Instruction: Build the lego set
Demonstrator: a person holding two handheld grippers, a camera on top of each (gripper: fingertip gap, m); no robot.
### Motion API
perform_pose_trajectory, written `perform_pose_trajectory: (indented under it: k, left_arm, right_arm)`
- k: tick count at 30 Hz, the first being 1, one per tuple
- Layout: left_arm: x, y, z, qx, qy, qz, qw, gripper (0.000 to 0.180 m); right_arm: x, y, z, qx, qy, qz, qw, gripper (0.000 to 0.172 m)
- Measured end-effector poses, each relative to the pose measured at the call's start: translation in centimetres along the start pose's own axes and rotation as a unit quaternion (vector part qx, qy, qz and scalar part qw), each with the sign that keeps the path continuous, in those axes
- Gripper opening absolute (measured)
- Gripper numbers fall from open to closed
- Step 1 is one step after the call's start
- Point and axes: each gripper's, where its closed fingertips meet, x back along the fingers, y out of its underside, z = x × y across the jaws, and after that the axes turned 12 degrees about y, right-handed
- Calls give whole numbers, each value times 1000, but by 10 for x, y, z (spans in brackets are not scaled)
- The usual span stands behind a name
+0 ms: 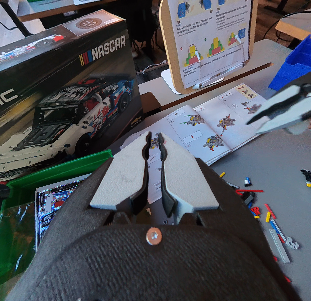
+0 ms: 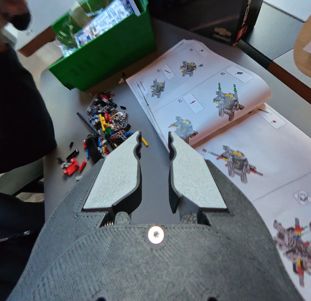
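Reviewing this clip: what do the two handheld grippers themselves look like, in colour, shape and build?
Both match. The left gripper and right gripper each have a dark, ribbed, 3D-printed-looking body with a silver hex screw at the centre. The fingers are flat, pale grey wedges tapering forward, with black wavy-edged pads on their inner faces. No cables show.

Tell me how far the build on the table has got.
Done: the booklet lies open and loose pieces are tipped out beside the green bin. In hand: nothing; the left tongs stand slightly apart over the booklet, the right tongs open over the table. Left: no assembled model shows, so seemingly all the building.
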Motion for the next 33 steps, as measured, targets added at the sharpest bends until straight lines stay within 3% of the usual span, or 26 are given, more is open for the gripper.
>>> perform_pose_trajectory:
  k: [9,15,19,25,29,33]
  left_arm:
    - [-4,-4,10,-15,3,-3,1000,10]
    - [-14,-5,22,-34,8,-18,999,16]
    - [-21,-7,32,-52,13,-28,998,18]
    - [-32,-2,38,-63,19,-49,997,21]
    - [-42,14,31,-55,9,-92,994,26]
    - [-45,10,39,-65,15,-87,994,28]
  right_arm:
    - [81,70,7,-29,84,90,992,32]
    - [141,95,-1,-29,160,213,963,39]
    - [166,125,-4,-42,191,238,952,42]
    - [163,158,-13,-75,169,244,952,41]
    - [154,159,-16,-49,187,251,949,41]
    - [147,158,-16,-27,219,269,938,42]
